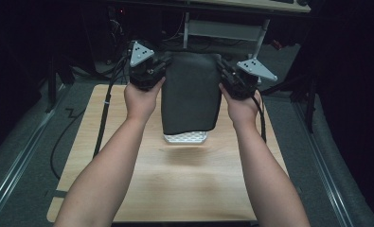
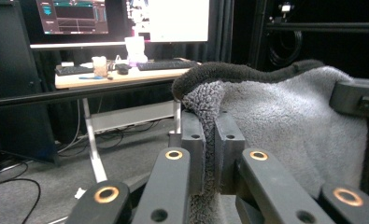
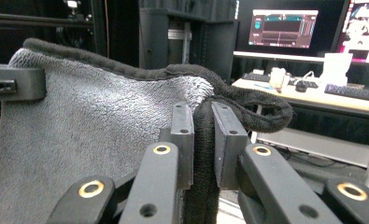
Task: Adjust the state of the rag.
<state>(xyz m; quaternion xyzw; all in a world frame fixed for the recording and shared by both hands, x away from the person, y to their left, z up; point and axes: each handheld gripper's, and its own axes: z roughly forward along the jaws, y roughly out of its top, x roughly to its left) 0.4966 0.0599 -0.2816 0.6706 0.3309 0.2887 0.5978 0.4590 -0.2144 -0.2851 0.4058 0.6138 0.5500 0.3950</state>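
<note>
1. Your left gripper (image 1: 162,66) is clamped tight on the towel's (image 1: 190,92) left top corner; in the left gripper view the pile bunches between its jaws.
2. The towel hangs spread above the table (image 1: 128,189), its lower edge just over a white perforated object (image 1: 185,137), likely held wide so it drapes flat.
3. Your right gripper (image 1: 223,71) pinches the right top corner just as firmly.
4. Beyond stands a desk (image 2: 102,79) with monitors (image 3: 285,28); nothing blocks the drop.
</note>
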